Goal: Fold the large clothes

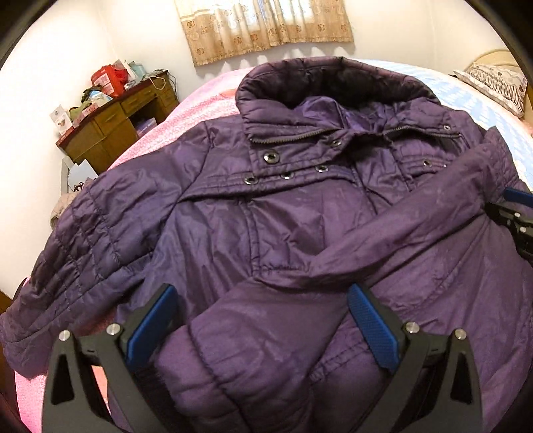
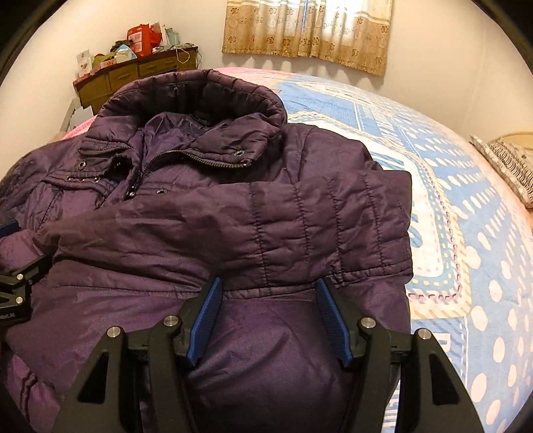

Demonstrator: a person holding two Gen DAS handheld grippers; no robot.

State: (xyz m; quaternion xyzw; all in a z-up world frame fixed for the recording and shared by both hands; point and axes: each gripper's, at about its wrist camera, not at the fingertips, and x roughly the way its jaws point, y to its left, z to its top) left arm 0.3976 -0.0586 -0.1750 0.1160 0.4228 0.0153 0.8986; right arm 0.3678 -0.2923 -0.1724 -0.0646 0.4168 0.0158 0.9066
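A: Where's the purple jacket?
B: Spread face-up on the bed, one sleeve folded across its chest.
A: Grippers?
B: Left gripper and right gripper both gape over its hem, pinching nothing.
A: Room?
B: Wooden desk, curtain, pillow.

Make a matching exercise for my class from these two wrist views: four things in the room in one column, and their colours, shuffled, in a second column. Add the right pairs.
Things
1. jacket
2. desk
3. curtain
4. pads on the left gripper fingers

Colours
A. beige with a flower pattern
B. blue
C. dark purple
D. brown wood

Pairs: 1-C, 2-D, 3-A, 4-B
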